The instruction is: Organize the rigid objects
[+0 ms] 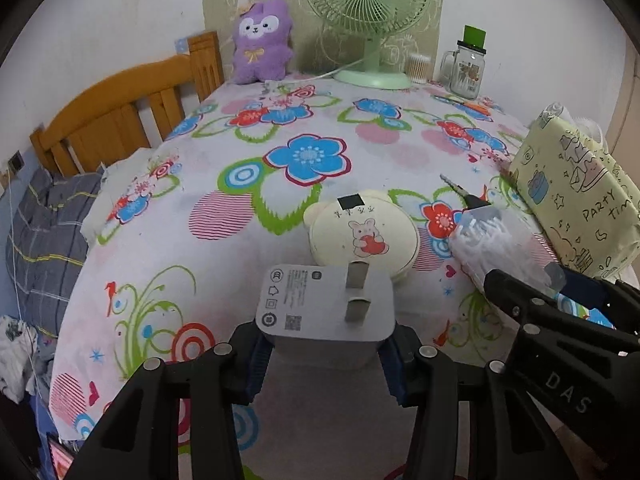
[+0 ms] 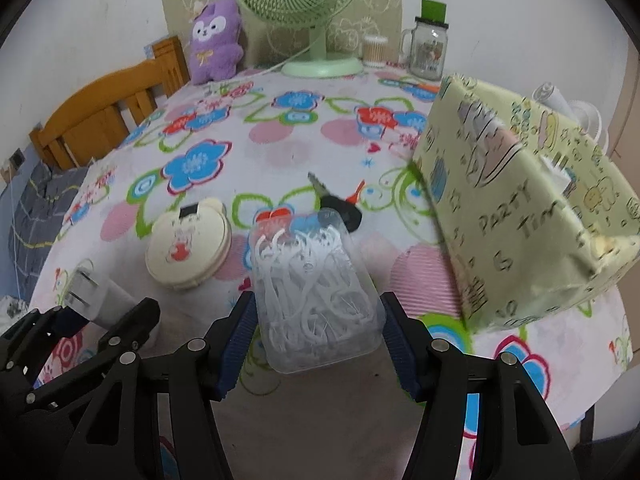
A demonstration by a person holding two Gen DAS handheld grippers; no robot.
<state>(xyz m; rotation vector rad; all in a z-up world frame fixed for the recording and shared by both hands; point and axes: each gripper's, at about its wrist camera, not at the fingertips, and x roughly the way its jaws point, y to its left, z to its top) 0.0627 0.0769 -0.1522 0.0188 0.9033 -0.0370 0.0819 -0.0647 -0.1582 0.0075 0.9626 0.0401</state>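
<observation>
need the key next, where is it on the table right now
The key lies flat on the floral tablecloth mid-table, just beyond the clear box of floss picks, right of the round cream case and left of the yellow wrapped box.

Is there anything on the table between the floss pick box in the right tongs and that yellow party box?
Nothing visible. The right tongs hold the clear floss pick box, and only bare flowered tablecloth lies between it and the yellow party box. The key lies behind the floss box, off that line.
</observation>
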